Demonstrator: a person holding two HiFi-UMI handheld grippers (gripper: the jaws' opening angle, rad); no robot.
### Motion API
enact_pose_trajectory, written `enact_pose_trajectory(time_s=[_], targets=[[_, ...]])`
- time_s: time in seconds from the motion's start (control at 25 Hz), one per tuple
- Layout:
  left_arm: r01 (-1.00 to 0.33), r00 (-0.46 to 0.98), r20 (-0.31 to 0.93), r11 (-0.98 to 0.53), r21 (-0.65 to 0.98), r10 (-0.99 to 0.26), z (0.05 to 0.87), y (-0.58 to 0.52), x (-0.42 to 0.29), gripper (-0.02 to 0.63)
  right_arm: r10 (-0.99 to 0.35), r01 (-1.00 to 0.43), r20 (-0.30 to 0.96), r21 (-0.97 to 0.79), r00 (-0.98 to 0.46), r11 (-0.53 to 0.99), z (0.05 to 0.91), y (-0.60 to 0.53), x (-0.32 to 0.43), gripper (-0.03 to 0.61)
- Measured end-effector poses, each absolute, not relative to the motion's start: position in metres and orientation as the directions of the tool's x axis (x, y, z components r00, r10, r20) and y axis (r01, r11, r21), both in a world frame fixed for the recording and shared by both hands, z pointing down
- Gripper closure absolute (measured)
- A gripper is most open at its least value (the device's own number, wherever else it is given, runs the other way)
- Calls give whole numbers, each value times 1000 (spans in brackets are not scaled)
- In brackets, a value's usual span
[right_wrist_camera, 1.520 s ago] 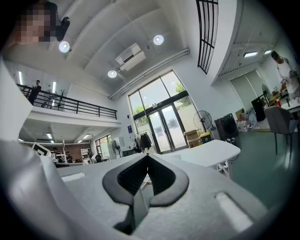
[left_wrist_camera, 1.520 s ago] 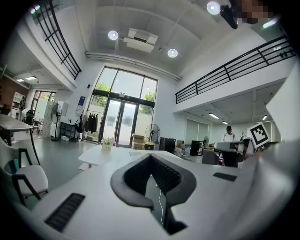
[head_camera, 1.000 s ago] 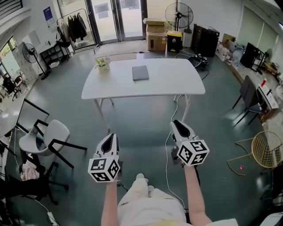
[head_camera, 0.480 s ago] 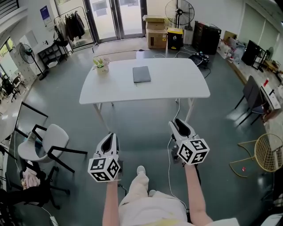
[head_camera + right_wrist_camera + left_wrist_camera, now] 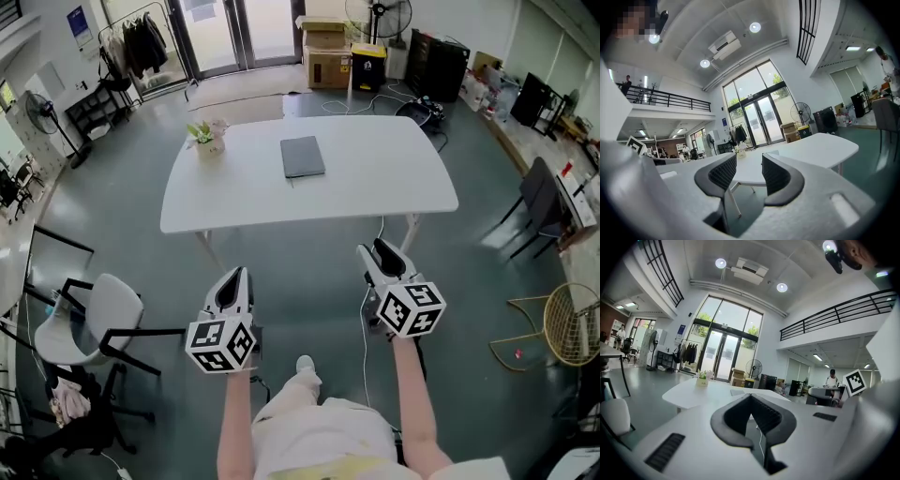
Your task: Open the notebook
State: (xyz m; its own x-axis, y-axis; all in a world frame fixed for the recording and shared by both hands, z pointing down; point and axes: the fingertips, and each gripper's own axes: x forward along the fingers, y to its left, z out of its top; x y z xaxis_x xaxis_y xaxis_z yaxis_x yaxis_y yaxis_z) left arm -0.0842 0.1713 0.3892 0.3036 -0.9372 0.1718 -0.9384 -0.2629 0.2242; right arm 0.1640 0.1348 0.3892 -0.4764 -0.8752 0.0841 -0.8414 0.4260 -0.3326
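Right hand-held gripper [image 5: 748,164]: jaws apart, have just been opening, nothing between them. It points level toward a white worktop [image 5: 811,149], which shows beyond the jaws and through the gap. A small potted plant [image 5: 739,152] stands on the worktop. Behind: glass doors [image 5: 761,119], standing fan [image 5: 800,113], cardboard boxes [image 5: 790,132].

You stand in a lofty office hall, glass doors [image 5: 244,33] at twelve, clothes rack [image 5: 131,42] at eleven, cardboard boxes [image 5: 326,56] and fan [image 5: 378,14] at one, mezzanine railing [image 5: 834,315] overhead.

notebook [image 5: 302,157]: cover detail too small | wire chair [image 5: 562,323]: cut by right edge
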Motion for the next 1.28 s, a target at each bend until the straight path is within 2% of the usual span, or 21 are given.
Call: enact_pose_trajectory(time_s=[0.56, 0.88, 1.28], targets=[[-921, 347, 190, -295, 254, -919, 403, 84, -113, 615, -869, -825, 124, -401, -479, 398, 401, 55, 129, 426], [-912, 367, 204, -307, 274, -908, 410, 41, -116, 615, -887, -839, 133, -410, -443, 358, 403, 14, 131, 426], [-911, 362, 228, -291, 292, -904, 425, -31, -114, 615, -867, -820, 156, -439, -473, 368, 419, -64, 125, 426]])
